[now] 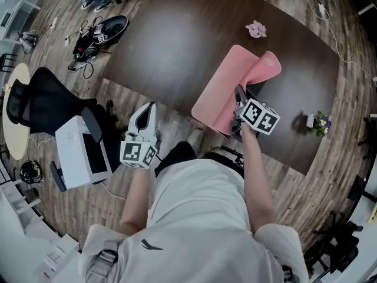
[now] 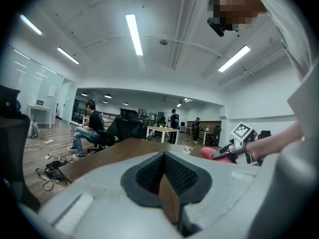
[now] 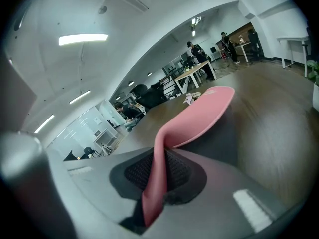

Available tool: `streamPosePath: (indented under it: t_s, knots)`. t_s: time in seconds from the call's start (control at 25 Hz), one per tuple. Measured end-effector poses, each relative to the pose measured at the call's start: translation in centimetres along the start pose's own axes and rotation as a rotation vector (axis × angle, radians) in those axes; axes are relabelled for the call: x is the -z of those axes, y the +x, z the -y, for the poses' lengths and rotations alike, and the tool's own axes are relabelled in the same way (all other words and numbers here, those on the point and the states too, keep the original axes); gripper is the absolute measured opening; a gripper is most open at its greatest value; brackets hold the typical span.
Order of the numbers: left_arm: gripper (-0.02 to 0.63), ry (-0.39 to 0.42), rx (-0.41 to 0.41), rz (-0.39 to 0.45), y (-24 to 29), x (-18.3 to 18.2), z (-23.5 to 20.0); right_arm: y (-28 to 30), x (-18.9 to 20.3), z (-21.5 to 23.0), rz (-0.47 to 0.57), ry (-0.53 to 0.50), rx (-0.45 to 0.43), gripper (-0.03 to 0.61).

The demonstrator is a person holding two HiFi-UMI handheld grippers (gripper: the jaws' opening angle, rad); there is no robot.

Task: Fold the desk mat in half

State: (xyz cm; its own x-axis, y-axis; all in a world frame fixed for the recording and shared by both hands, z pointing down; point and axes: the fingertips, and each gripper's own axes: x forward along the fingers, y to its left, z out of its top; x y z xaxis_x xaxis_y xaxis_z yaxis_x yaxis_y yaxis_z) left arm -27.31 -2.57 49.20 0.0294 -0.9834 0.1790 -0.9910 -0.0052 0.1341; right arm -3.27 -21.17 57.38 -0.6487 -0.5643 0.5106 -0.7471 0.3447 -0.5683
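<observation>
A pink desk mat (image 1: 219, 93) lies on the dark brown table (image 1: 171, 46), its right part lifted and curled over (image 1: 264, 68). My right gripper (image 1: 238, 94) is shut on the mat's near edge. In the right gripper view the pink mat (image 3: 199, 118) runs up from between the pads of the right gripper (image 3: 158, 169). My left gripper (image 1: 149, 107) hangs off the table's near-left edge over the floor, its jaws together with nothing in them. The left gripper view shows the left gripper (image 2: 162, 159) facing the table's edge, with the mat (image 2: 210, 153) far right.
A pink paper flower (image 1: 256, 29) lies at the table's far side and a small potted plant (image 1: 318, 123) stands at its right edge. Left of me are a black office chair (image 1: 41, 102), a white box (image 1: 82, 152) and cables (image 1: 88, 40) on the wood floor.
</observation>
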Motion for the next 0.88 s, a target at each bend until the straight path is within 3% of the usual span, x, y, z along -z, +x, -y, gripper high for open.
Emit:
streamPosePath:
  t_s: [0.44,0.68,0.88]
  knots:
    - [0.005,-0.002,-0.076,0.003,-1.7,0.0,-3.5,5.8,2.7,-0.3,-0.079,0.017,0.034,0.041]
    - [0.005,0.001,-0.077,-0.002,-1.9,0.0,-4.7,7.3,6.0,2.2,-0.164,-0.008,0.176,0.041]
    - [0.005,0.001,-0.056,-0.004,-1.2,0.1,-4.7,7.4,6.6,3.0,-0.158,-0.011,0.205,0.062]
